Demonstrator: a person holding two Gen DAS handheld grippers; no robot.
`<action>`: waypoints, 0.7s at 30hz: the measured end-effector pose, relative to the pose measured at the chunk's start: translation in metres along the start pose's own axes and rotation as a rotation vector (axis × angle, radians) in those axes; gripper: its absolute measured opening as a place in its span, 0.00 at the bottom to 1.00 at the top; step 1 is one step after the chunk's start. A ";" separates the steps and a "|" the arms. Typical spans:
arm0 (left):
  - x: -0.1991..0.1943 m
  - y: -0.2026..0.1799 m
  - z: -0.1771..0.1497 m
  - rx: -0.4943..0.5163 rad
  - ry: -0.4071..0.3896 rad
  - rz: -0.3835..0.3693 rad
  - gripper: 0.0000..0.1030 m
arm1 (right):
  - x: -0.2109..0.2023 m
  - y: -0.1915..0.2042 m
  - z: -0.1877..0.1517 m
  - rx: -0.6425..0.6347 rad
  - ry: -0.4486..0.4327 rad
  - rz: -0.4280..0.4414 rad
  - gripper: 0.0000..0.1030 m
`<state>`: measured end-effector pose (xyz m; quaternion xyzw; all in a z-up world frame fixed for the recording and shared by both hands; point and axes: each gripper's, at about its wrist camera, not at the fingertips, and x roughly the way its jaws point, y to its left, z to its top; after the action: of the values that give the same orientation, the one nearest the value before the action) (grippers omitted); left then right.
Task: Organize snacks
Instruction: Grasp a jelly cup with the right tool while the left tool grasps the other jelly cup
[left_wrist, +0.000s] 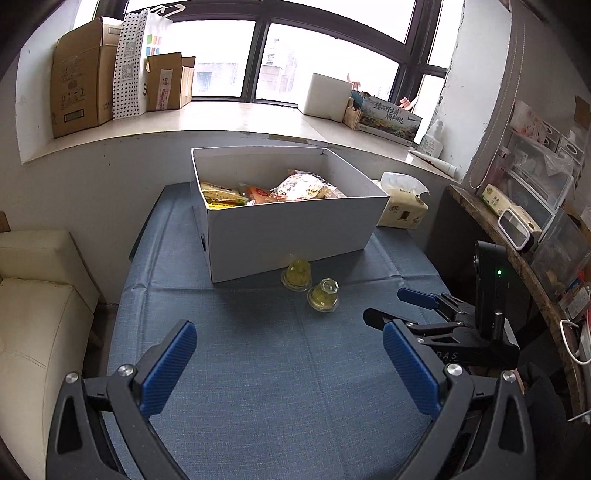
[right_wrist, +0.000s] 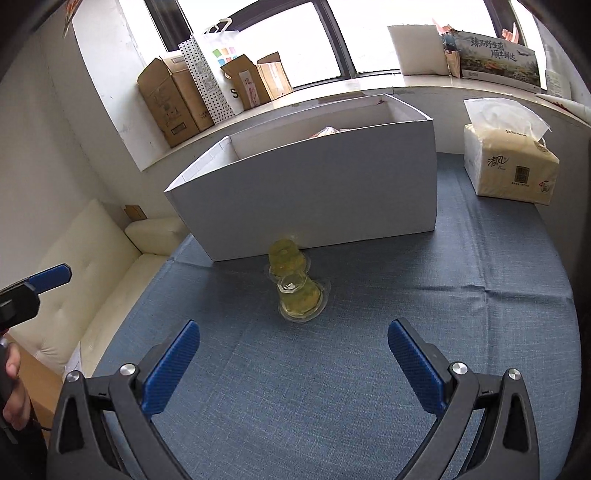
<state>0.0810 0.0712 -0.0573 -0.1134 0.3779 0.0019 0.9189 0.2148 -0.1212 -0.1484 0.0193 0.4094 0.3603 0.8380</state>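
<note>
Two clear yellow jelly cups stand upside down on the blue tablecloth, one (left_wrist: 296, 275) touching the white box's front wall, the other (left_wrist: 324, 295) just in front of it. They also show in the right wrist view, far cup (right_wrist: 286, 260) and near cup (right_wrist: 300, 297). The white box (left_wrist: 291, 229) holds several snack packets (left_wrist: 273, 192); in the right wrist view the box (right_wrist: 314, 199) hides most of them. My left gripper (left_wrist: 290, 354) is open and empty, short of the cups. My right gripper (right_wrist: 293, 350) is open and empty, just before the near cup; it shows in the left wrist view (left_wrist: 402, 306).
A tissue pack (right_wrist: 509, 166) lies right of the box. A cream sofa (left_wrist: 33, 314) stands left of the table. Cardboard boxes (left_wrist: 85, 74) and a white box (left_wrist: 327, 96) sit on the window ledge. A cluttered shelf (left_wrist: 535, 221) is at the right.
</note>
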 end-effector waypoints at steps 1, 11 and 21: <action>-0.001 0.000 -0.001 -0.001 0.000 0.006 1.00 | 0.004 0.000 0.001 -0.010 0.009 -0.003 1.00; -0.003 0.026 -0.015 -0.054 0.015 0.030 1.00 | 0.047 0.005 0.012 -0.086 0.099 -0.067 1.00; 0.007 0.039 -0.025 -0.088 0.050 0.032 1.00 | 0.086 0.012 0.027 -0.128 0.162 -0.103 0.39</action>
<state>0.0652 0.1035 -0.0879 -0.1476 0.4021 0.0302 0.9031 0.2616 -0.0520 -0.1847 -0.0845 0.4523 0.3426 0.8191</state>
